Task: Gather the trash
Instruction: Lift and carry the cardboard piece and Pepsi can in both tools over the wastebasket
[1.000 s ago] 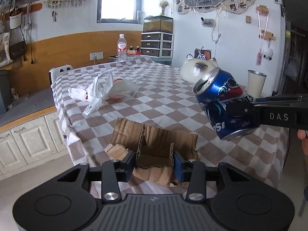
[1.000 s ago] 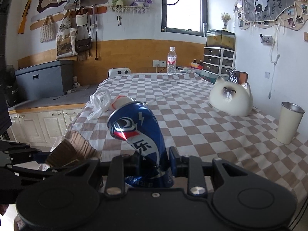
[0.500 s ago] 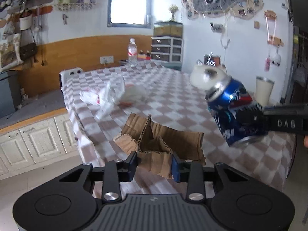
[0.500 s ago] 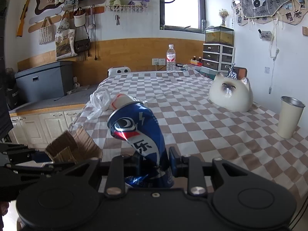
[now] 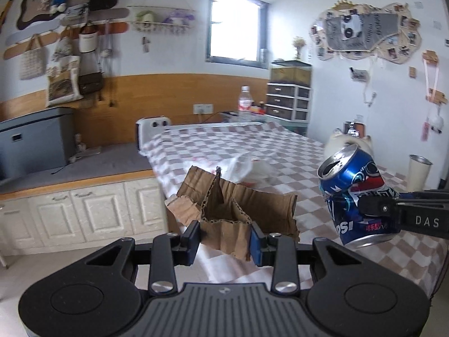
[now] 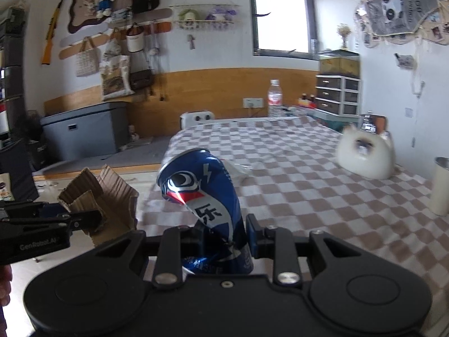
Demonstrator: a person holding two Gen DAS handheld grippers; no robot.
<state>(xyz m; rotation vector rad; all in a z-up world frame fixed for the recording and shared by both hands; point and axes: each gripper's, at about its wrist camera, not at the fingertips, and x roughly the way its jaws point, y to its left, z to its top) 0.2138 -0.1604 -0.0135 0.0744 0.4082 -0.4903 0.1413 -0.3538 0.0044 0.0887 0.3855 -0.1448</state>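
Observation:
My left gripper (image 5: 226, 238) is shut on a crumpled brown cardboard piece (image 5: 238, 210), lifted off the checkered table (image 5: 280, 146). In the right wrist view the same cardboard piece (image 6: 103, 199) hangs at the left in the left gripper (image 6: 84, 219). My right gripper (image 6: 224, 238) is shut on a dented blue Pepsi can (image 6: 204, 196), tilted with its open top to the left. From the left wrist view the Pepsi can (image 5: 356, 196) shows at the right, in the right gripper (image 5: 376, 210). A crumpled white plastic bag (image 5: 247, 168) lies on the table behind the cardboard.
On the table stand a white cat-shaped ornament (image 6: 364, 154), a cream cup (image 6: 440, 185) at the right edge and a water bottle (image 6: 274, 98) at the far end. White cabinets (image 5: 84, 210) with a grey-topped counter run along the left. Drawers (image 6: 336, 95) stand at the back right.
Both grippers have drawn back and up from the table with their loads. The cardboard has come off the tablecloth, and the view has swung left toward the cabinets.

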